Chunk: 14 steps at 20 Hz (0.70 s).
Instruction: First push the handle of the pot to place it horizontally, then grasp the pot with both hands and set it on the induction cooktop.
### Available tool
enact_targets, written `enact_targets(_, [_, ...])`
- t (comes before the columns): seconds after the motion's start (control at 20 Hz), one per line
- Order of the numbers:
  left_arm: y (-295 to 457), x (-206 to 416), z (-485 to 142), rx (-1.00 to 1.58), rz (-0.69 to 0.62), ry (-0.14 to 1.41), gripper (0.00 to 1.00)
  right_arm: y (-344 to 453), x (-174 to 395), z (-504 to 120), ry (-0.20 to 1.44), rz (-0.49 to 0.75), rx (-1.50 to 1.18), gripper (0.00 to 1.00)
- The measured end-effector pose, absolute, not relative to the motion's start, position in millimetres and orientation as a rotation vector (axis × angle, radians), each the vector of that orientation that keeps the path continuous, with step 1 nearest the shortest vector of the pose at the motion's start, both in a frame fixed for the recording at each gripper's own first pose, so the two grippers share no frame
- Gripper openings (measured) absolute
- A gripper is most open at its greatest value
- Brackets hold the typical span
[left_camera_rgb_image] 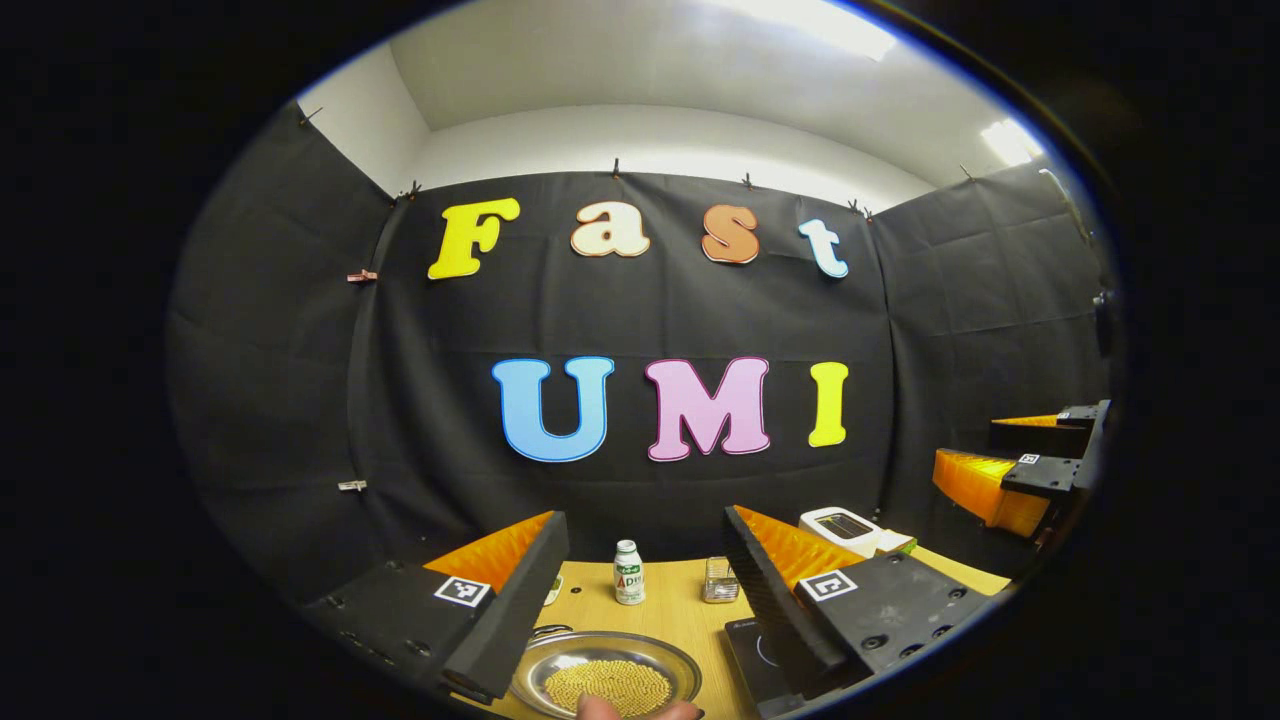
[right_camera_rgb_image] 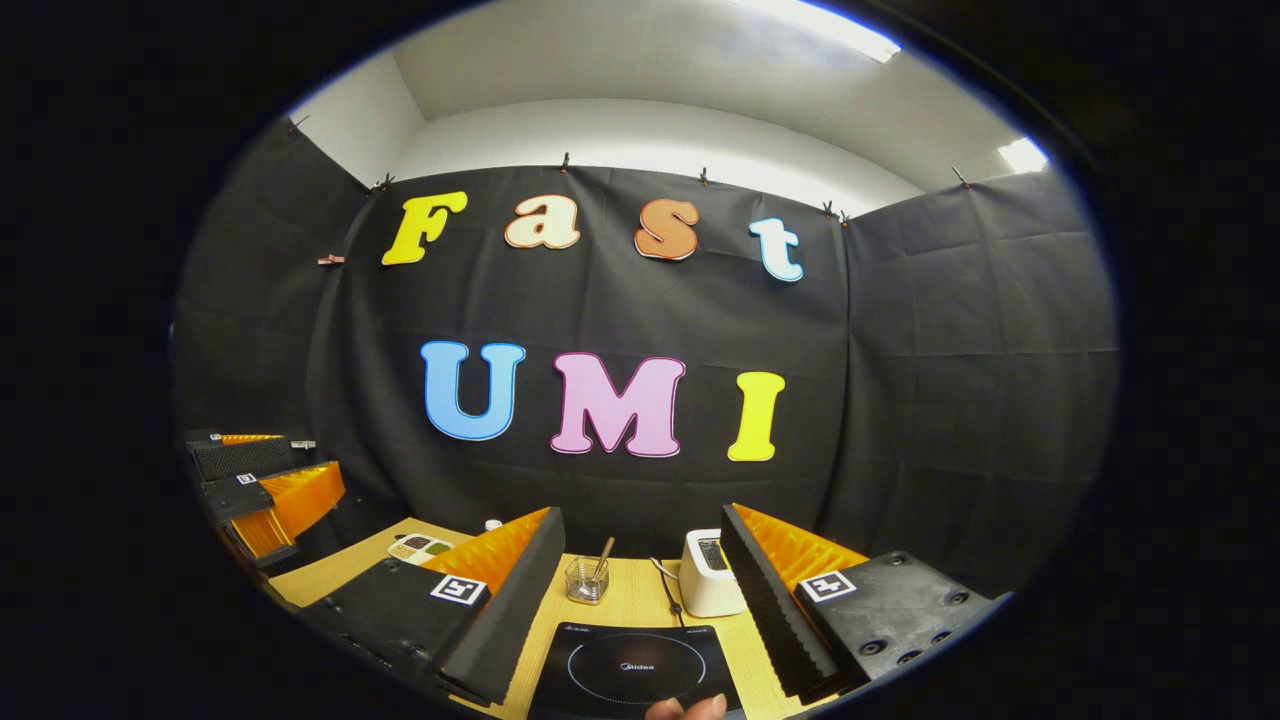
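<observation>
The left gripper (left_camera_rgb_image: 645, 590) is hovering with its 2 fingers spread wide, gripping nothing, right above the pot (left_camera_rgb_image: 606, 683), a shallow metal pan carrying a heap of small yellow beads. A fingertip (left_camera_rgb_image: 598, 708) is showing at the pot's near rim. Behind the pot a small bottle (left_camera_rgb_image: 628, 572) and a clear cup (left_camera_rgb_image: 720, 580) are standing on the table (left_camera_rgb_image: 670, 610); the cooktop (left_camera_rgb_image: 752, 655) is lying just to the pot's right. The right gripper (right_camera_rgb_image: 640, 595) is likewise spread and holding nothing, hanging over the cooktop (right_camera_rgb_image: 632, 668). The pot's handle is not visible, so I cannot tell its direction. The pot is probably stiff, slick and light, but its loose load is likely shifting with any tilt, so a level grip at opposite rims seems best.
</observation>
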<state>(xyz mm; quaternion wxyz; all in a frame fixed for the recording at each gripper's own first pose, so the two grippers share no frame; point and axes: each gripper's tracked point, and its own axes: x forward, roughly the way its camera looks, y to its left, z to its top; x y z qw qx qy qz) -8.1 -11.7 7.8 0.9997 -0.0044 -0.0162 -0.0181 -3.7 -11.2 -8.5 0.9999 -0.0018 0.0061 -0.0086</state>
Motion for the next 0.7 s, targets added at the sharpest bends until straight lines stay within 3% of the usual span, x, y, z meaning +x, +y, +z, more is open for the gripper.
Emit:
enact_targets(0.1, [-2,-12,13,-0.001,-0.03,-0.051,0.92,-10,-4,-12,0.017,-0.014,-0.011,0.98])
enact_targets(0.15, [0,-13,17,-0.001,-0.036,-0.061,0.8,-11,-3,-14,0.019,-0.015,-0.018,0.98])
enact_targets(0.35, [-10,-20,4,0.004,-0.129,-0.023,0.07,-8,-1,-19,0.032,-0.007,-0.022,0.98])
enact_targets(0.55, [-18,-25,-16,0.003,-0.217,0.043,0.05,-7,2,-20,0.033,-0.003,-0.031,0.98])
enact_targets(0.7, [-19,-28,-58,0.006,-0.258,0.206,0.05,-7,1,-23,0.041,0.002,-0.027,0.98])
